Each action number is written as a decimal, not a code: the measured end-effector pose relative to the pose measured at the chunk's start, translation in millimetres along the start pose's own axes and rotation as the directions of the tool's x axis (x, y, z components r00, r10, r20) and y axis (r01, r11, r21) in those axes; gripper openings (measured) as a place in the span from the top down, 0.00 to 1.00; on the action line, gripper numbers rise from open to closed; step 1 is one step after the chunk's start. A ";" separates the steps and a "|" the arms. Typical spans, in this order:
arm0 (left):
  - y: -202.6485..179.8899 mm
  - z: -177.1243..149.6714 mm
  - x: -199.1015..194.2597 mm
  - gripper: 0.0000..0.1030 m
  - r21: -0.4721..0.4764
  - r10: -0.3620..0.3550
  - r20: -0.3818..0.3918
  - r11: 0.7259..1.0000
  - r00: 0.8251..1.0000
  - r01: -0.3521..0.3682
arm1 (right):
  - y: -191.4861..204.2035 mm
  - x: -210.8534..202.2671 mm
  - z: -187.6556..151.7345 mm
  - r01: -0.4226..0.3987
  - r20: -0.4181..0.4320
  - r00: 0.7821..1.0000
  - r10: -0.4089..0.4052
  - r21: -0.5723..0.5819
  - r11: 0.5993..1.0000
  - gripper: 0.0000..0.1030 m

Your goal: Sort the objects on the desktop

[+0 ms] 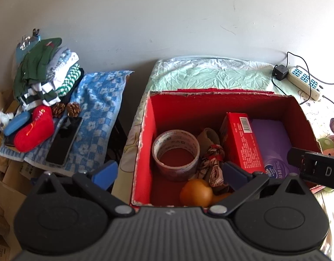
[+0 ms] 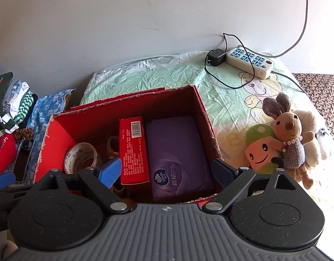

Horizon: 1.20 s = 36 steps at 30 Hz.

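Observation:
A red cardboard box (image 1: pixel 146 117) (image 2: pixel 202 106) stands open on the green sheet. Inside it lie a tape roll (image 1: pixel 175 152) (image 2: pixel 81 159), an orange (image 1: pixel 196 192), a patterned cloth bundle (image 1: pixel 212 165), a red carton (image 1: pixel 243 141) (image 2: pixel 134 150) and a purple tissue pack (image 1: pixel 273 143) (image 2: pixel 177 154). My left gripper (image 1: pixel 170 173) hovers open over the box's near left side, nothing between its blue fingers. Above the tissue pack my right gripper (image 2: pixel 167 171) is open and empty too. Its black body (image 1: pixel 314 169) shows at the right of the left wrist view.
A blue checked towel (image 1: pixel 97 100) to the left carries folded clothes (image 1: pixel 47 71), pine cones (image 1: pixel 65 108), a red plush (image 1: pixel 34 130), a blue case (image 1: pixel 15 122) and a phone (image 1: pixel 64 141). Plush toys (image 2: pixel 286 139) lie right of the box. A power strip (image 2: pixel 249 62) and charger (image 2: pixel 215 57) sit by the wall.

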<state>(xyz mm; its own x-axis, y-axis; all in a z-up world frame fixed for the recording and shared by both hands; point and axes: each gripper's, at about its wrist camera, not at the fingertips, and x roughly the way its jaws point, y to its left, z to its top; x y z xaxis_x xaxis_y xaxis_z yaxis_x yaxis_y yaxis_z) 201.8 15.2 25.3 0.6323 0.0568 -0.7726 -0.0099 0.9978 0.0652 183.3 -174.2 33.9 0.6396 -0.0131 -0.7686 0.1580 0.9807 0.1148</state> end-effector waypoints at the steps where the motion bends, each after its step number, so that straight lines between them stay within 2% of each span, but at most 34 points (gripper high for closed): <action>1: 0.5 1.4 1.3 0.01 -0.002 -0.002 0.003 1.000 1.000 0.002 | 0.9 1.2 0.9 0.004 0.003 1.000 -0.004 -0.008 1.000 0.11; 4: 0.3 5.5 8.5 0.01 -0.009 -0.015 -0.002 1.000 1.000 0.015 | 1.5 5.4 2.6 0.020 0.008 1.000 -0.020 -0.026 0.999 0.11; 9: -6.0 5.3 19.1 0.01 0.028 0.005 -0.020 1.000 1.000 -0.005 | -2.0 15.0 0.5 0.000 -0.031 1.000 0.000 -0.013 1.000 0.11; 13: -2.7 1.2 29.4 0.01 0.001 -0.017 -0.076 1.000 0.997 0.017 | 2.5 17.4 0.5 0.005 -0.044 0.999 -0.007 -0.046 0.999 0.11; 18: -5.2 -6.9 32.6 0.01 0.014 0.008 -0.097 1.000 0.995 -0.007 | 3.3 20.7 -2.0 -0.012 -0.069 0.998 0.009 -0.047 0.999 0.11; 25: -12.6 -8.4 36.3 0.01 0.054 0.019 -0.089 0.998 0.996 -0.014 | 1.7 26.9 -5.2 -0.025 -0.084 0.996 0.023 -0.030 0.999 0.12; 36: -16.5 -8.0 34.1 0.00 0.053 -0.001 -0.083 0.999 0.997 0.006 | 4.4 23.3 -4.8 -0.049 -0.067 0.997 0.046 -0.042 0.998 0.12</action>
<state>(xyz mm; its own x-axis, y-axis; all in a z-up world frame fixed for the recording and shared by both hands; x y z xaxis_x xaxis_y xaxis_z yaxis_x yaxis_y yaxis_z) 217.4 1.0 -7.2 0.5656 0.0579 -0.8227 0.0347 0.9950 0.0939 195.2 -169.3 13.5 0.5944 0.0447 -0.8029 0.0953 0.9875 0.1256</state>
